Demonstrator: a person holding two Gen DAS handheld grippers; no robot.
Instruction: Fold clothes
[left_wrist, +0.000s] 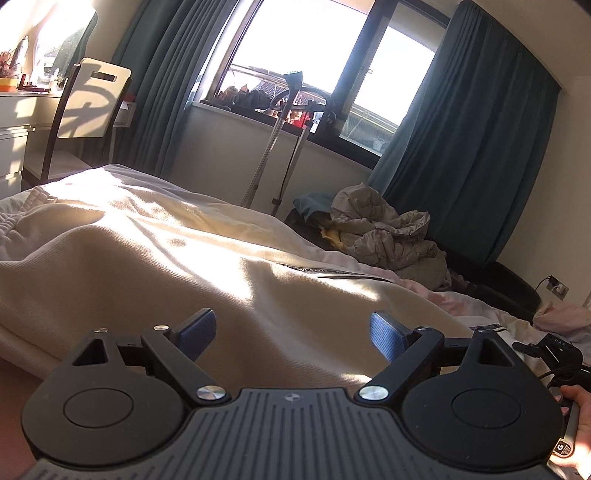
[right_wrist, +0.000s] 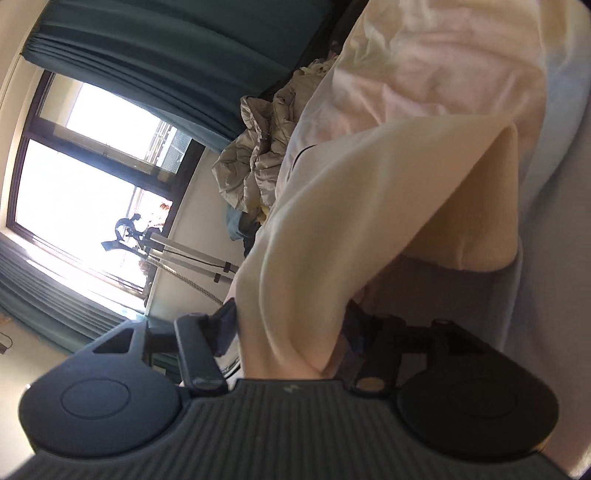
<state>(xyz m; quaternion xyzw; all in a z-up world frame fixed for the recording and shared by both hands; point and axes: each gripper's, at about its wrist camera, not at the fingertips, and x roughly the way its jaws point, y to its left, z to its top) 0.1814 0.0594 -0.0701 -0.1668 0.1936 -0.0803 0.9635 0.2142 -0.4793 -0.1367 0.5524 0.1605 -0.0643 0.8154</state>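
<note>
Right gripper (right_wrist: 291, 328) is clamped on a bunched edge of the cream garment (right_wrist: 332, 221), lifting it off the bed (right_wrist: 535, 295). Left gripper (left_wrist: 293, 334) is wide, empty, hovering over the same garment (left_wrist: 166, 277), which spreads from 9 to 3 o'clock in its view. To fold clean: left pins the fabric at 12 o'clock, right carries its edge across, keeping tension even so no crease bunches.

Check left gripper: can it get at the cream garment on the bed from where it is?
Probably yes. The left gripper is open, and the cream garment lies right ahead of its fingers with nothing between them. The right gripper already has cream fabric between its fingers.
</note>
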